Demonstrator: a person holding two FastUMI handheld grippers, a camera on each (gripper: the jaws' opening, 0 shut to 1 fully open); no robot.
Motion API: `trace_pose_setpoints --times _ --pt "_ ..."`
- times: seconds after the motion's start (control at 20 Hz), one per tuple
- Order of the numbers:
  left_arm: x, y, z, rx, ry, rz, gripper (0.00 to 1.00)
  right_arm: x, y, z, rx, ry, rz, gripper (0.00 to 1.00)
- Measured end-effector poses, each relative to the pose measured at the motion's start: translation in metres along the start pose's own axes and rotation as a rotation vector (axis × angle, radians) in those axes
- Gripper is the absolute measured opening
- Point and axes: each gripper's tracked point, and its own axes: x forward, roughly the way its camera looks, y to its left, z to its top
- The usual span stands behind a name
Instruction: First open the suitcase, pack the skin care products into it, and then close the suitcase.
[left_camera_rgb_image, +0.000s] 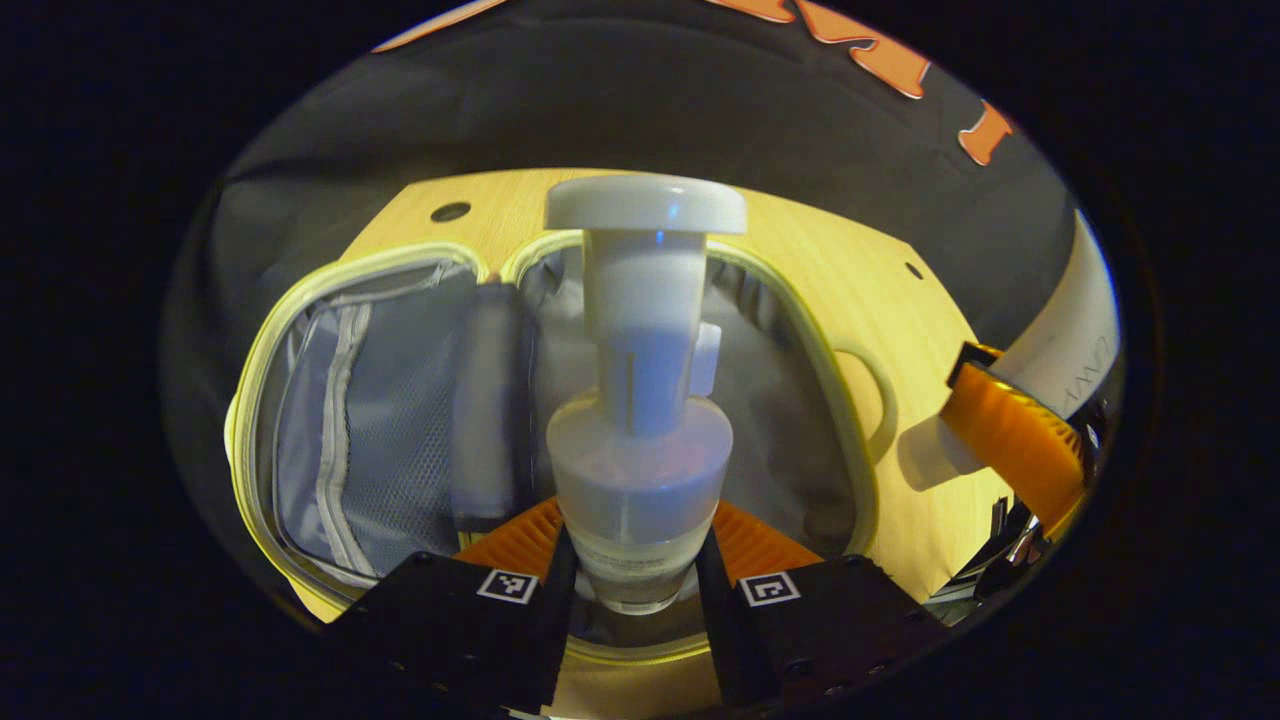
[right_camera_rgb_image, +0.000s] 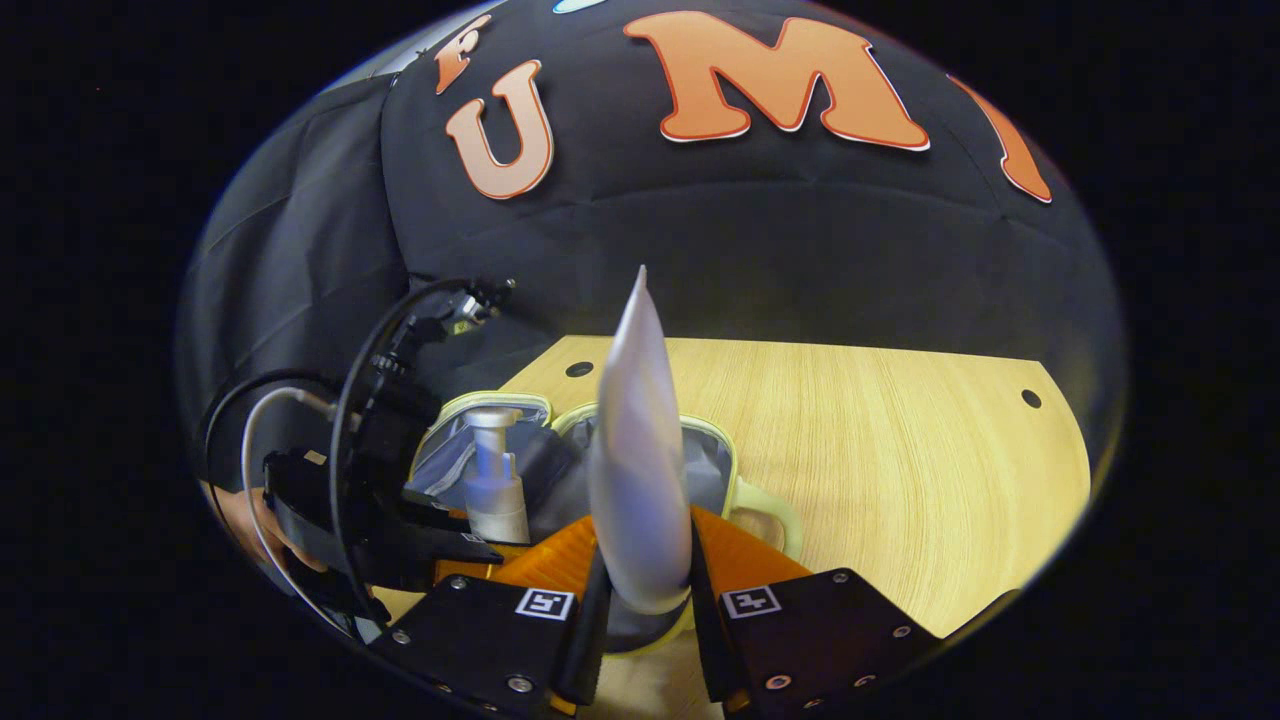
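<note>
The suitcase (left_camera_rgb_image: 330, 290) lies open flat on the wooden table, pale yellow rim, grey lining, a mesh pocket in its left half. My left gripper (left_camera_rgb_image: 635, 575) is shut on a white pump bottle (left_camera_rgb_image: 640, 400), held upright above the case's middle. In the right gripper view the same pump bottle (right_camera_rgb_image: 495, 490) stands in the left gripper (right_camera_rgb_image: 440, 545) over the open suitcase (right_camera_rgb_image: 725, 450). My right gripper (right_camera_rgb_image: 645, 590) is shut on a white tube (right_camera_rgb_image: 640, 440), which points upward with its flat crimped end on top, in front of the case.
The wooden table (right_camera_rgb_image: 900, 460) stretches to the right of the suitcase, with small round holes near its far corners. The suitcase's handle (right_camera_rgb_image: 775, 515) sticks out on its right side. Black cloth walls stand behind the table. Cables hang from the left gripper.
</note>
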Motion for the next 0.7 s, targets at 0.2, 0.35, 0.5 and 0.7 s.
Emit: trace_pose_setpoints --times 0.2,0.35,0.5,0.7 --pt "0.004 0.002 -0.005 -0.008 0.071 0.065 0.59 0.009 -0.003 -0.006 0.012 0.025 0.013 0.40" --pt "0.011 0.000 -0.005 -0.037 0.086 0.105 0.59 0.013 -0.004 -0.009 0.022 0.044 0.021 0.40" --pt "0.019 0.003 -0.005 -0.061 0.091 0.138 0.61 0.016 -0.006 -0.011 0.024 0.056 0.028 0.40" --pt "0.012 -0.002 0.004 -0.071 0.017 0.097 0.64 0.018 -0.005 -0.017 0.032 0.083 0.045 0.40"
